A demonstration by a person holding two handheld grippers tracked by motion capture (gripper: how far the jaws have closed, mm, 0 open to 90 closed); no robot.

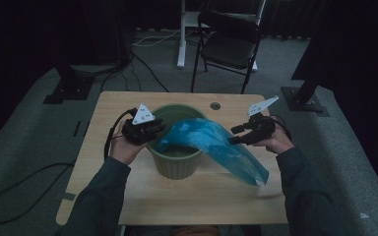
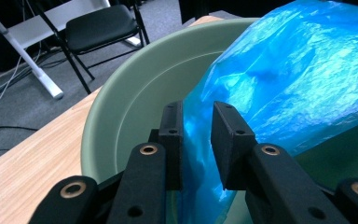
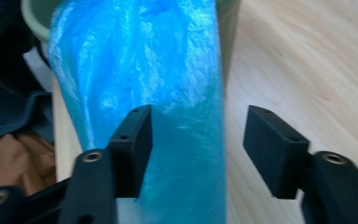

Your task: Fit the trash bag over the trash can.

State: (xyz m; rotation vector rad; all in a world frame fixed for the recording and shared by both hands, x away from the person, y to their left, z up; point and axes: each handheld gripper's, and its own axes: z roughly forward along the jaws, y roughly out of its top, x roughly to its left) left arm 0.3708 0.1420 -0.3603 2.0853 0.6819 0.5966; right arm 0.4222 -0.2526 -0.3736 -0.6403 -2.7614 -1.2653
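A ribbed green bin (image 1: 176,164) stands mid-table. A blue plastic bag (image 1: 216,145) hangs out of it over the right rim and trails down onto the table (image 1: 202,201). My left gripper (image 1: 150,130) is at the bin's left rim. In the left gripper view its jaws (image 2: 198,135) stand close together with a fold of the bag (image 2: 298,84) pinched between them, above the bin's inside wall (image 2: 135,93). My right gripper (image 1: 236,135) is beside the bin's right rim. It is open (image 3: 198,144), and the bag (image 3: 135,60) runs between and below its jaws.
A black folding chair (image 1: 229,42) and a white desk leg (image 1: 181,34) stand on the floor beyond the table. Cables (image 1: 10,196) lie on the grey carpet at left. A round hole (image 1: 215,105) sits near the table's far edge.
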